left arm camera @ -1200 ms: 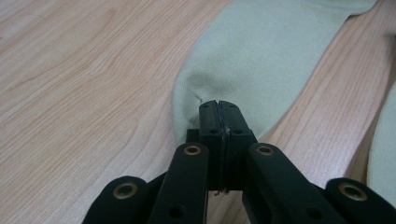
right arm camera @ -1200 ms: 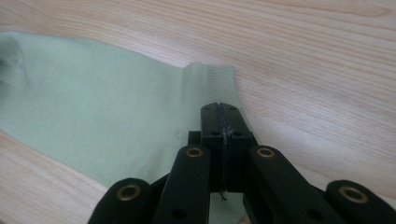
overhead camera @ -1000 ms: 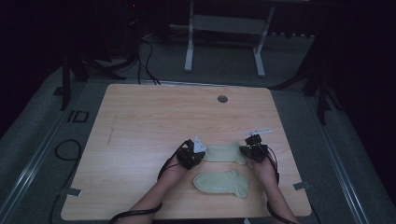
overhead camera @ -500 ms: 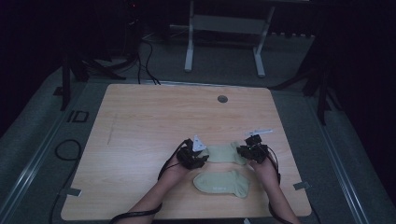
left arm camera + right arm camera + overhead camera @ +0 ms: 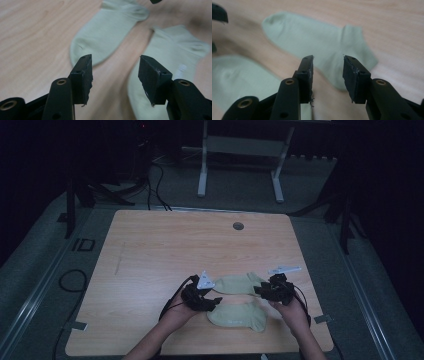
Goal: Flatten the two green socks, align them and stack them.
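Lying flat, two socks (image 5: 239, 283) between left claw (image 5: 115, 75), right claw (image 5: 328, 75), both gaping empty, grommet (image 5: 238, 226) overhead

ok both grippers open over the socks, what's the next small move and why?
Probably lower the right gripper and close on the cuff end of the far sock. Its jaws stand open and already frame that end in the right gripper view, nothing held. The left gripper is open too, above the gap between the far sock's toe and the near sock. Both socks lie flat and apart on the table.
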Demonstrator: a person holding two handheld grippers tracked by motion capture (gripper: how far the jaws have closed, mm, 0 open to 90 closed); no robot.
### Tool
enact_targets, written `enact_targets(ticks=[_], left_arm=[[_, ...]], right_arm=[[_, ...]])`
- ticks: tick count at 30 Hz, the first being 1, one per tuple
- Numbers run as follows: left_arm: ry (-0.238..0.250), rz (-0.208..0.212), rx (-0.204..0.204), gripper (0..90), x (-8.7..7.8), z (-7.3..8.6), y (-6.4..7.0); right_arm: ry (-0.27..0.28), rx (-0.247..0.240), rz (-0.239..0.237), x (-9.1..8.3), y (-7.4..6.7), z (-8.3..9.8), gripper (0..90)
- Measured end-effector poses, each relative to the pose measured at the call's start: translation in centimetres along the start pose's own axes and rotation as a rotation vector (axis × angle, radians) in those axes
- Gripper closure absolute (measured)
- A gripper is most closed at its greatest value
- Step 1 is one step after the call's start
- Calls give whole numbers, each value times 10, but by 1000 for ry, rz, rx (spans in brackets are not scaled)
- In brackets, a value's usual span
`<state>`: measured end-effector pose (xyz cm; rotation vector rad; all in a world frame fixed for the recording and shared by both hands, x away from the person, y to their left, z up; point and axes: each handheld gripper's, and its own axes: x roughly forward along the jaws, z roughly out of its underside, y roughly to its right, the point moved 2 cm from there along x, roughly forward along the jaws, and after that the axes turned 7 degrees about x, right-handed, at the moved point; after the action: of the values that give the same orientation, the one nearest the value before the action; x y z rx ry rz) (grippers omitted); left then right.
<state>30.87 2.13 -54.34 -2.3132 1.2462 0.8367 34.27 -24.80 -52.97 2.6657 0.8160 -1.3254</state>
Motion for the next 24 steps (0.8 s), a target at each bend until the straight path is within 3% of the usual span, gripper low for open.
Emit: enact_targets(ticks=[9,10,13,17,20,24], left_arm=[[-61,30,-35,468,-1,24,14],[-69,32,-28,486,0,27,16],[-94,40,-13,505,4,33,19],[-123,38,13,590,7,36,21],[-123,59,16,700,9,36,24],[-125,47,14,837,10,33,27]], right_arm=[[-26,-14,-39,-9,-8,39,602],[-42,-18,-31,-10,-8,50,608],[-60,-16,-32,-10,-6,61,642],[-78,-38,0,-8,-7,69,679],[-69,-55,21,-8,-8,72,725],[-71,-78,42,-8,-11,72,821]])
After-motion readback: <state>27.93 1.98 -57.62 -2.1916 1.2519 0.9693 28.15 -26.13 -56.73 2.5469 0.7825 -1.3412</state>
